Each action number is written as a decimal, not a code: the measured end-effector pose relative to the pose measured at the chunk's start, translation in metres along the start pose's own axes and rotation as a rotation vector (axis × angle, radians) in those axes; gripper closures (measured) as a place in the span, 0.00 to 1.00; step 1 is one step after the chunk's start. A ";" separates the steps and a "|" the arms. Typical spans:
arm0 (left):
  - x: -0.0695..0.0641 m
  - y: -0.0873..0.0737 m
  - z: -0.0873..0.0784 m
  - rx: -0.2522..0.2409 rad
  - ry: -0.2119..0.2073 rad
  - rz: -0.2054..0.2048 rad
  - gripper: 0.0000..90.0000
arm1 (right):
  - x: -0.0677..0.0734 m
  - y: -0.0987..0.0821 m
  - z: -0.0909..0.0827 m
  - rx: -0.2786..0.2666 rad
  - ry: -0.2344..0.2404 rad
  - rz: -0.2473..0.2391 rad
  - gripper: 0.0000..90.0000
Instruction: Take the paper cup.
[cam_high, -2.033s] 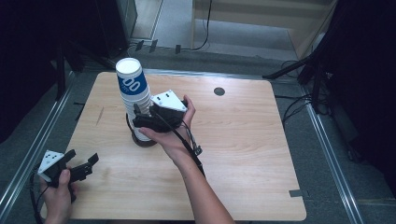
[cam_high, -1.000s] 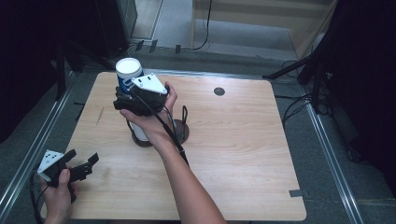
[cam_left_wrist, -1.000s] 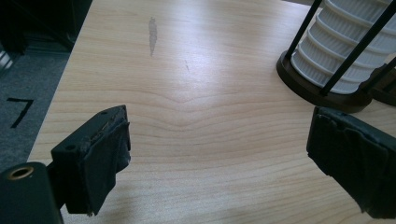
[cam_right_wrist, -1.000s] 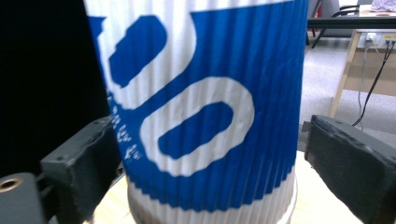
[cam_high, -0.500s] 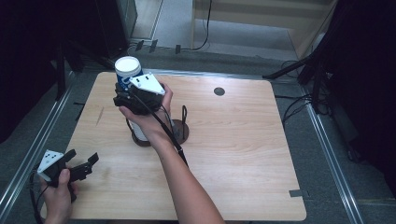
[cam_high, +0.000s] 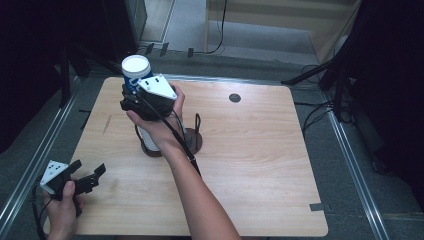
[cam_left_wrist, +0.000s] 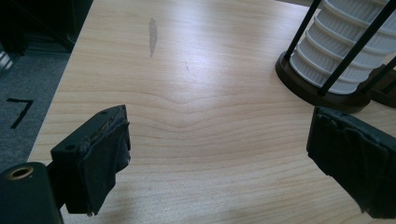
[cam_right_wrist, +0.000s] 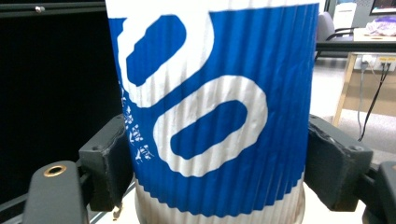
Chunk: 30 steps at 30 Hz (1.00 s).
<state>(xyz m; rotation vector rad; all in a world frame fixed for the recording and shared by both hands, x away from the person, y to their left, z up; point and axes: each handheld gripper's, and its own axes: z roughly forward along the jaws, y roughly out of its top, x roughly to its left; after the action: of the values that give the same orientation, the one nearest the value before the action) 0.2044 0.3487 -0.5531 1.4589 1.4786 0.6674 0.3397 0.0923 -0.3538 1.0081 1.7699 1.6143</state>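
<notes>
A blue and white ribbed paper cup (cam_high: 136, 67) tops a stack of white ribbed cups (cam_high: 149, 139). The stack stands in a dark round holder (cam_high: 194, 143) with thin black rods, left of the table's middle. My right gripper (cam_high: 131, 96) is shut on the blue cup (cam_right_wrist: 219, 93), one pad pressed against each side. My left gripper (cam_high: 84, 180) rests open near the table's front left corner, with bare wood between its pads (cam_left_wrist: 219, 140). Ahead of it to the right are the stack's lower cups (cam_left_wrist: 345, 46).
The wooden table (cam_high: 260, 165) has a small black round hole (cam_high: 234, 98) at the back right. A dark streak (cam_high: 106, 125) marks the wood at the left. Metal rails (cam_high: 30, 170) run along the floor on both sides. The right gripper's cable (cam_high: 180, 140) trails along the forearm.
The right gripper rose from low on the stack to the top cup and closed around it. Over the last second the cup has edged slightly upward. The left gripper stayed put.
</notes>
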 end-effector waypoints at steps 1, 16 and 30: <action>0.000 0.000 0.000 0.000 0.000 0.001 0.07 | 0.000 0.003 -0.001 -0.002 -0.001 0.002 0.22; 0.000 0.000 0.000 0.000 -0.002 0.001 0.07 | 0.002 0.012 -0.002 -0.029 -0.004 0.006 0.23; 0.000 0.000 0.000 0.000 -0.002 0.004 0.07 | 0.005 0.025 -0.005 -0.037 -0.006 -0.001 0.24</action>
<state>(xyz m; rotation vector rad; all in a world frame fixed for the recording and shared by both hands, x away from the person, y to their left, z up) 0.2044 0.3489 -0.5530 1.4624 1.4746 0.6681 0.3378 0.0934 -0.3277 0.9944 1.7296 1.6359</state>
